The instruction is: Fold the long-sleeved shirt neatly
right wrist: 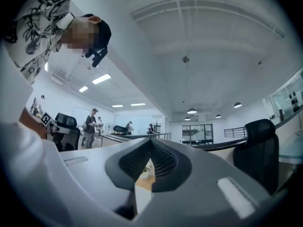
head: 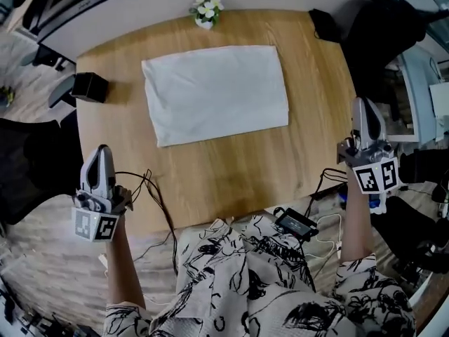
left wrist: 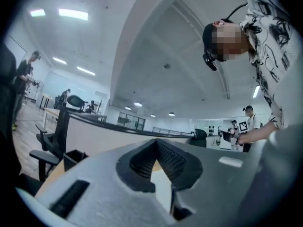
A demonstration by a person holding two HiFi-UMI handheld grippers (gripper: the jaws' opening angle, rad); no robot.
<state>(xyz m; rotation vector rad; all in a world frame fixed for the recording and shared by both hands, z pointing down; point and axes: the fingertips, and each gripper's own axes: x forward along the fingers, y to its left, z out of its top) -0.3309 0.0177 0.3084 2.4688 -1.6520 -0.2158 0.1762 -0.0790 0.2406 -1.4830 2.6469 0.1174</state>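
- The wooden surface [head: 231,167] stands in an open office, with a small flower pot [head: 205,10] at its far edge and a black box [head: 90,86] at its left edge.
- The white long-sleeved shirt [head: 214,93] lies on the far half, folded into a flat rectangle.
- The left gripper [head: 102,149] and right gripper [head: 364,105] have their jaws together and are empty.

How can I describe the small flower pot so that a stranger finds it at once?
Start at the wooden table, which has a folded white shirt in its middle. Beyond the shirt, at the table's far edge, stands the flower pot. It alone carries white blossoms; the black box at the left edge is plain.
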